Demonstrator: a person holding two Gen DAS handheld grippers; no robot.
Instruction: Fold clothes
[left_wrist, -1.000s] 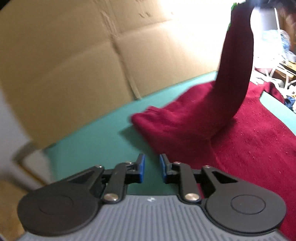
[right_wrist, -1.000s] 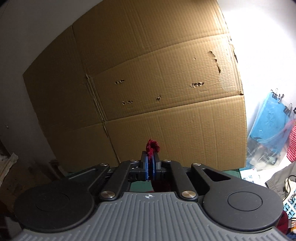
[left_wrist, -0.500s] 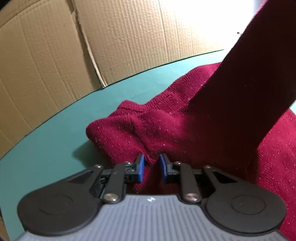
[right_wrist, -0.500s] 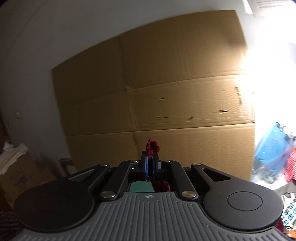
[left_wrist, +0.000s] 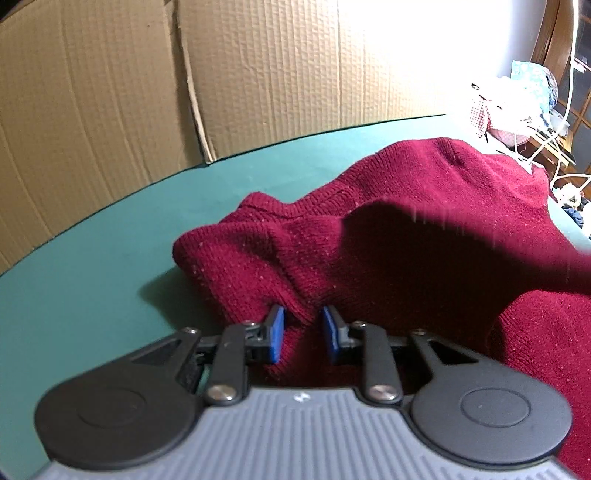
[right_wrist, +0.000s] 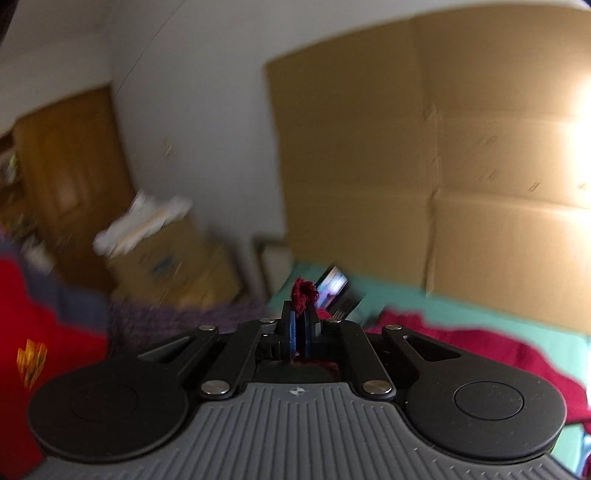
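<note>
A dark red knitted sweater (left_wrist: 406, 229) lies crumpled on the green table (left_wrist: 92, 258). My left gripper (left_wrist: 301, 321) is open, its blue pads either side of a fold at the sweater's near edge. In the right wrist view my right gripper (right_wrist: 300, 325) is shut on a small tuft of the same red sweater (right_wrist: 304, 291), held above the table; more of the sweater (right_wrist: 461, 343) lies below and to the right. That view is blurred by motion.
A tall cardboard sheet (left_wrist: 221, 74) stands along the table's far edge. Cluttered shelves and cables (left_wrist: 535, 110) sit at the far right. Off the table's left end, the right wrist view shows cardboard boxes (right_wrist: 166, 258), a wooden door (right_wrist: 66, 158) and a red cloth (right_wrist: 29, 332).
My left gripper has come down onto the sweater's near fold. The sleeve that hung up high has dropped out of sight. My right gripper, still shut on the tuft, has swung left and down.
</note>
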